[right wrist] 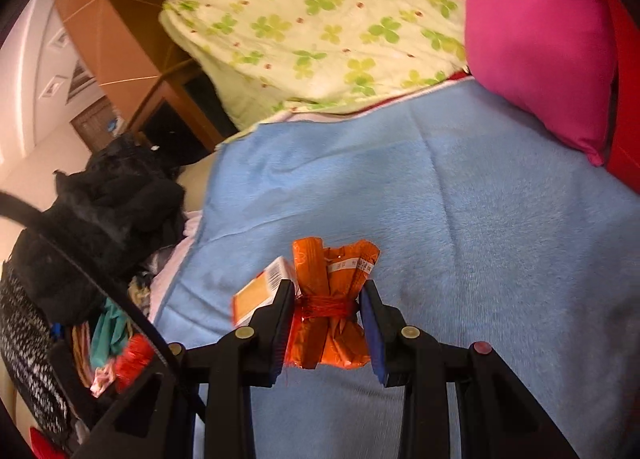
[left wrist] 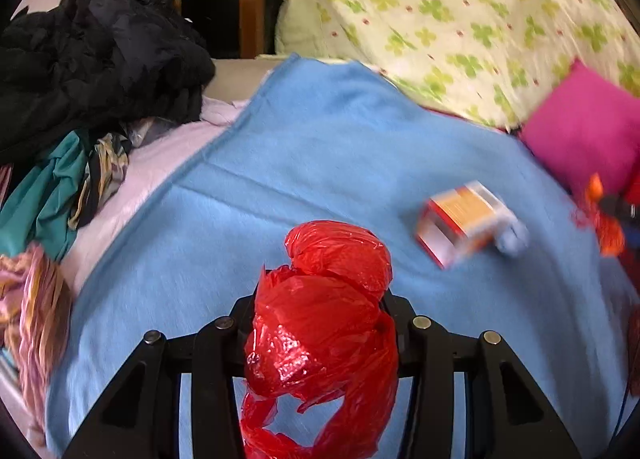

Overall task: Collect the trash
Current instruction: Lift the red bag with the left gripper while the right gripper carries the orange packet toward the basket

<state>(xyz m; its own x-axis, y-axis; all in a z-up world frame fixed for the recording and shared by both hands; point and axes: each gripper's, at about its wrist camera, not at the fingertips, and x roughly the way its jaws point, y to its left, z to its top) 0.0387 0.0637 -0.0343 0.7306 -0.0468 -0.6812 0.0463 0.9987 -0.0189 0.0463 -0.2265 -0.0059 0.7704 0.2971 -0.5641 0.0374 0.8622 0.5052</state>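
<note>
Left wrist view shows the left gripper with its fingers pinching a crumpled red plastic bag, which bulges up past the tips and hangs down between the black arms. Beyond it a blue blanket spreads across the bed, and on it, up and to the right, lies a small orange-and-white box, blurred. At the far right edge the other gripper's orange bundle shows dimly. A pile of black clothing sits at the left, a pink pillow at the right, and a green-flowered quilt behind.

From the right wrist, the right gripper clamps an orange wrapper bundle at its tied waist, both pads pressing on it. The box lies just left of the left finger, partly hidden by it.
</note>
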